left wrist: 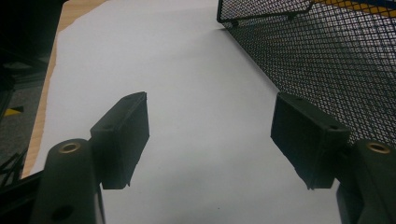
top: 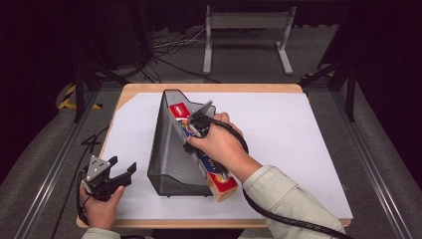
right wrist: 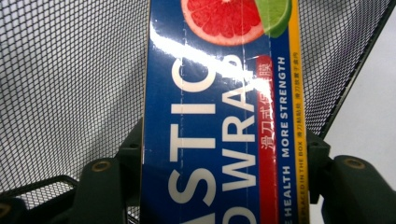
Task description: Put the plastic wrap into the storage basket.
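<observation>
Plainly, the long blue cardboard box of plastic wrap (top: 215,174) is gripped across its width by the right claw (top: 195,125), whose jaws are pressed against both long edges of the box — this is seen close up in the right gripper view, where the box (right wrist: 219,121) with its printed grapefruit and lime picture is flanked tightly by the two black jaws. The box is laid slanting along the open top of the black wire-mesh file holder (top: 171,149), its far end inside the mesh walls and its near end jutting out past the holder's low front corner. The holder is stood on the white sheet covering the wooden surface (top: 298,144).

The left claw (top: 119,174) is held near the front left corner of the surface, its jaws spread wide with nothing between them — in the left gripper view only the white sheet is seen between them, with the mesh wall (left wrist: 327,60) just beside the right-hand jaw.
</observation>
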Demonstrator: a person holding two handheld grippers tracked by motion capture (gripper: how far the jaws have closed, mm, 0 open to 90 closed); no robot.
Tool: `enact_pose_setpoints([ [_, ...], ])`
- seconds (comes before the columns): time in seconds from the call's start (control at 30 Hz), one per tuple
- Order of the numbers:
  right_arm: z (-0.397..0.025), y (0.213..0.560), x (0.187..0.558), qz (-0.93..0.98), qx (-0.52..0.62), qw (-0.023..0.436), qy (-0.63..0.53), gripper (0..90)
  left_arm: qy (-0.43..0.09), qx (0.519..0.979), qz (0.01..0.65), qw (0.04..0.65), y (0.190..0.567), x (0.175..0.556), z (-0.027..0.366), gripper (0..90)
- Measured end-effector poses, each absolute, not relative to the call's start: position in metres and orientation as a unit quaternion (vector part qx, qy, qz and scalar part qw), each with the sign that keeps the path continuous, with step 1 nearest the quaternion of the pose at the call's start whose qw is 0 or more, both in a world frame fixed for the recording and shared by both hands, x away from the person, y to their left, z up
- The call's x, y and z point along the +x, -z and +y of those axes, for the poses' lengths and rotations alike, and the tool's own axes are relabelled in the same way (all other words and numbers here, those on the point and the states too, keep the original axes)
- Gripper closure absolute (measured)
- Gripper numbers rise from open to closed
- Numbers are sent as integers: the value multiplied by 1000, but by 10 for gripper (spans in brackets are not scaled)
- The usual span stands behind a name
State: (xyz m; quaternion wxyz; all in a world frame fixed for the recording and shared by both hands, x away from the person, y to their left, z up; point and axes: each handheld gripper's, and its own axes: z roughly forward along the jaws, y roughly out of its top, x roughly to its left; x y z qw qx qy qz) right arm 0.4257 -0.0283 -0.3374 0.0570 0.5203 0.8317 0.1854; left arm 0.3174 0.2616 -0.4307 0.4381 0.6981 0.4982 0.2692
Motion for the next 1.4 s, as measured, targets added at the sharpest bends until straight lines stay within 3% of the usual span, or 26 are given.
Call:
enact_pose_setpoints([
  [1.17,-6,351,444,831,534,75,-137,386,-266,699,498,438,431,317,263,285],
  [1.4,-13,339,442,835,511,74,-190,234,-265,699,499,438,432,319,262,284],
])
